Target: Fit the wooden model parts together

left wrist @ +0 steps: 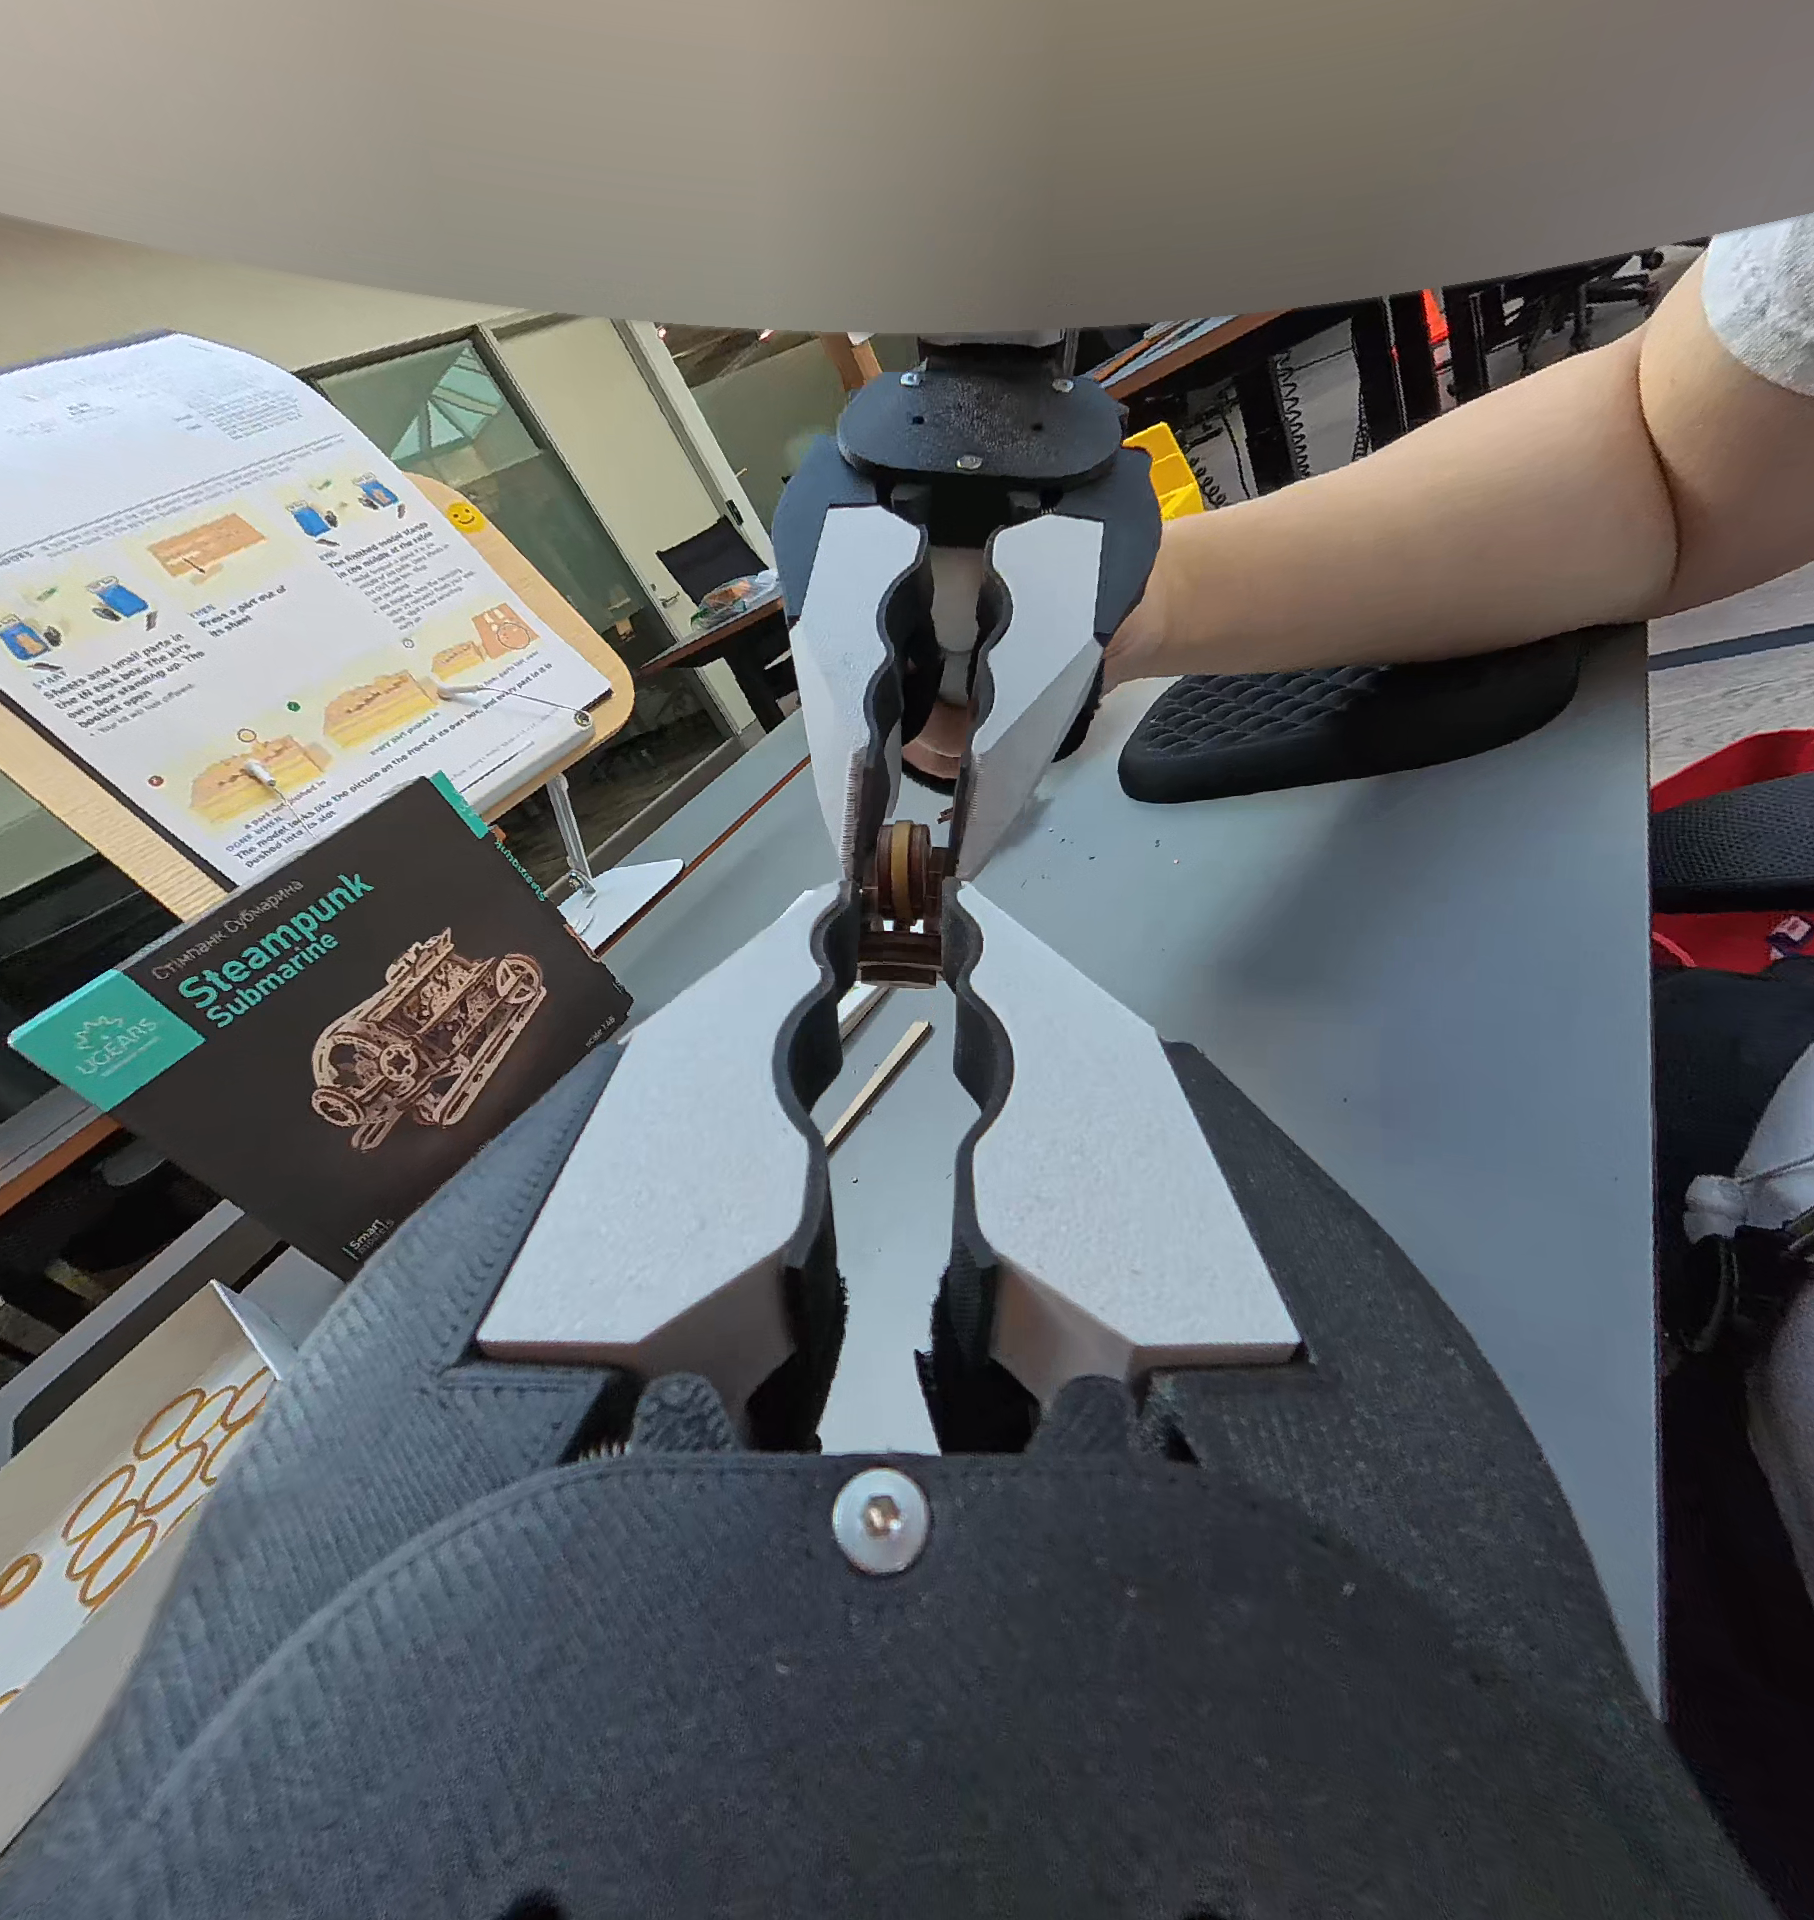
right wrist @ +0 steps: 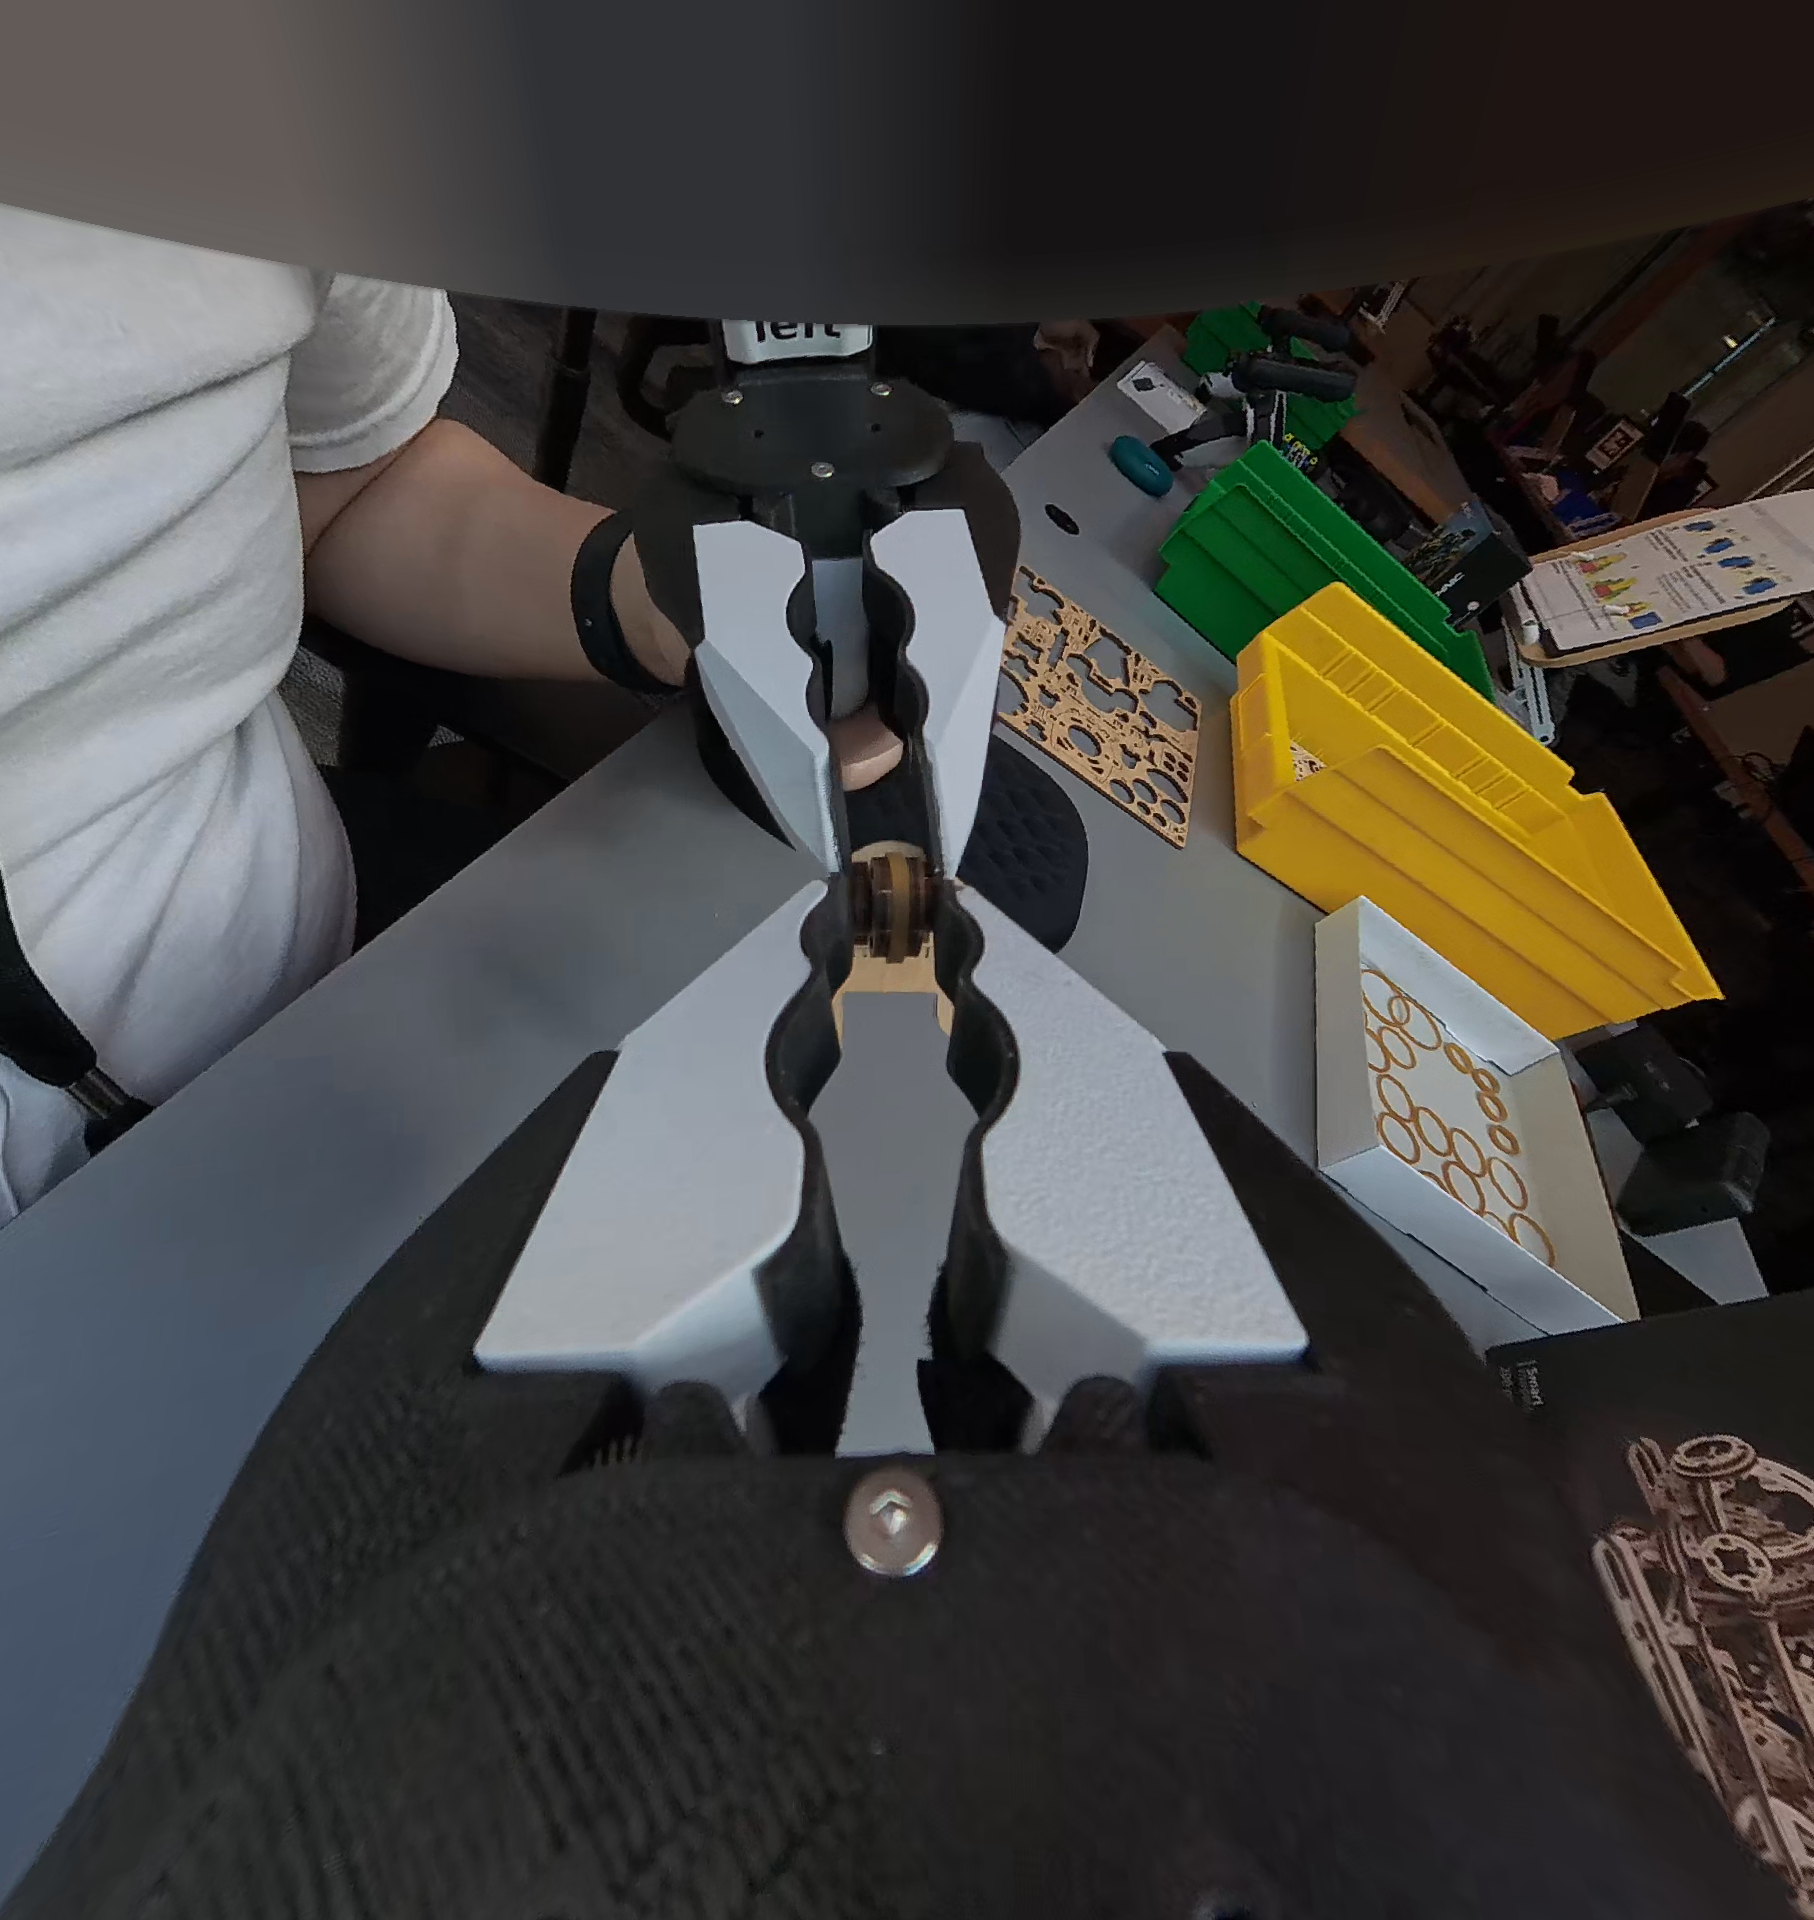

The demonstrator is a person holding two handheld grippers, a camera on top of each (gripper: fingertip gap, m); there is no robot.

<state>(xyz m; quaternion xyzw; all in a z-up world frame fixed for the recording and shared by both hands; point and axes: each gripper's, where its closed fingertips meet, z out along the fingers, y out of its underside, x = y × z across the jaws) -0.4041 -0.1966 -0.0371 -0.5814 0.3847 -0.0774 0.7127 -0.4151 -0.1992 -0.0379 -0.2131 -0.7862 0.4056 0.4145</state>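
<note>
Two grippers meet tip to tip above the table (right wrist: 363, 1039), each closed on one end of the same small wooden assembly (left wrist: 895, 914). The left gripper (left wrist: 895, 951) has its fingers drawn in narrow on the stacked lower end; the right gripper (right wrist: 890, 935) pinches the opposite side in like manner, with a pale flat part (right wrist: 887, 982) showing just behind its tips. The assembly, a cluster of discs and plates, is held clear of the table surface near its front edge. Judged from this, the two parts are at or near full seating; whether the joint is pressed home cannot be told. Much of the model appears left to build: a punched plywood sheet (right wrist: 1100, 691) lies flat toward the far side of the table, and a thin wooden strip (left wrist: 877, 1081) lies below the grippers. Beside the sheet stand a yellow bin (right wrist: 1422, 810), holding a little pale material at its far end, and a green bin (right wrist: 1287, 551), contents hidden. A white tray (right wrist: 1443, 1101) near the table edge holds light rings. The kit box (left wrist: 342, 1029) and an instruction sheet (left wrist: 207, 603) stand at the opposite edge.
</note>
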